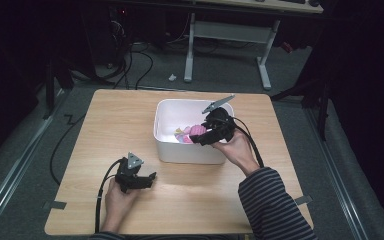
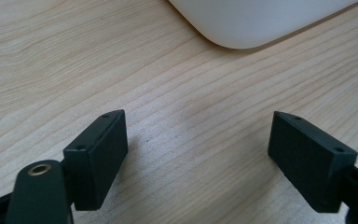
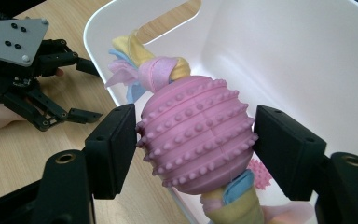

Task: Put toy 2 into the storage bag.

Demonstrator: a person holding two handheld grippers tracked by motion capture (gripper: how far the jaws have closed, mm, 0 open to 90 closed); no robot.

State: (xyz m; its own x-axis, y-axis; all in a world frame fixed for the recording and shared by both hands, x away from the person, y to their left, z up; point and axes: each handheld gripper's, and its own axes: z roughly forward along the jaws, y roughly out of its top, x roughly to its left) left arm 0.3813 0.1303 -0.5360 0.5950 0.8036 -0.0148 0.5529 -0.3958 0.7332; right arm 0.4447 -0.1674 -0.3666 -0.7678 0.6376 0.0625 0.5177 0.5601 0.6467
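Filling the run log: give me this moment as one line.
right hand-held gripper: shut on pink knobbly ball, over white bin | left hand-held gripper: open, empty, on wooden table

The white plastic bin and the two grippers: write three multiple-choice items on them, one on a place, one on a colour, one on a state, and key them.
1. Where does the left gripper sit?
A. On the light wooden table, in front of the white plastic bin
B. Inside the bin
C. On the floor

2. What colour is the studded rubber ball of the rope toy?
A. Green
B. Pink
C. Black

3. How do the right gripper's jaws stand?
A. Wide open over bare table
B. Closed on the bin's rim
C. Against the ball on both sides

Key:
1 A, the high view shows it low over the tabletop near the bin's corner.
2 B, the right gripper view shows pink.
3 C, both pads touch the ball there.
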